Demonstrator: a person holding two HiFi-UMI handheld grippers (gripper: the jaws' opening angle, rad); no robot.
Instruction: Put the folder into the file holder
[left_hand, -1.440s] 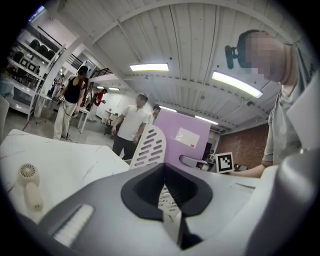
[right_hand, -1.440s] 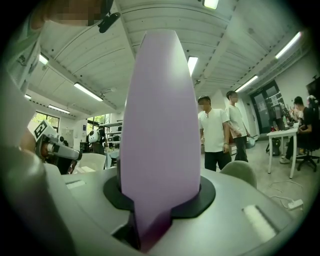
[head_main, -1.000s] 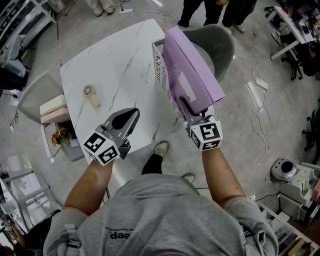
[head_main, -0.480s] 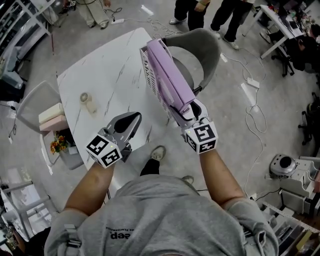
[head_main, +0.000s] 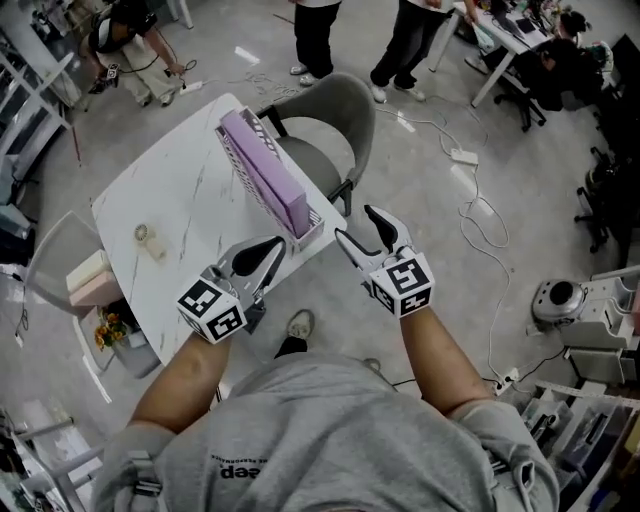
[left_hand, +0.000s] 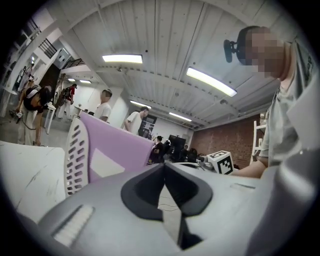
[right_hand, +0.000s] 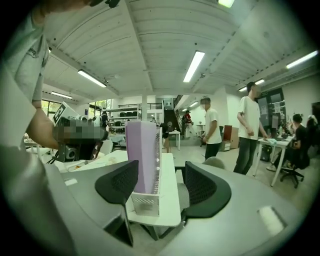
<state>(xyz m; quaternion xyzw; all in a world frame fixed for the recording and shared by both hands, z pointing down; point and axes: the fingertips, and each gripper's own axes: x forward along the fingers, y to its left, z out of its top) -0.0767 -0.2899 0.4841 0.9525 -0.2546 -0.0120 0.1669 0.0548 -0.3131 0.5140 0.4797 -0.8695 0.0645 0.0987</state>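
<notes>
The purple folder (head_main: 262, 172) stands upright in the white slotted file holder (head_main: 305, 232) at the near right edge of the white marble table (head_main: 170, 200). My right gripper (head_main: 357, 225) hangs off the table's edge, a little short of the holder. Its jaws have just been opening and stand open with nothing between them. Its own view shows the folder (right_hand: 141, 155) and holder (right_hand: 145, 202) beyond the spread pads. My left gripper (head_main: 270, 247) is shut and empty, near the table's front edge. The left gripper view has the folder (left_hand: 117, 150) ahead on the left.
A grey chair (head_main: 330, 140) stands behind the table, next to the holder. A small hand fan (head_main: 148, 240) lies on the table's left part. Another chair (head_main: 90, 280) with boxes is at the left. Several people stand at the back, and cables trail on the floor at right.
The right gripper let go of the folder, opened and drew back from it. The folder now stands straight in the holder. Both grippers have pulled back from the table.
</notes>
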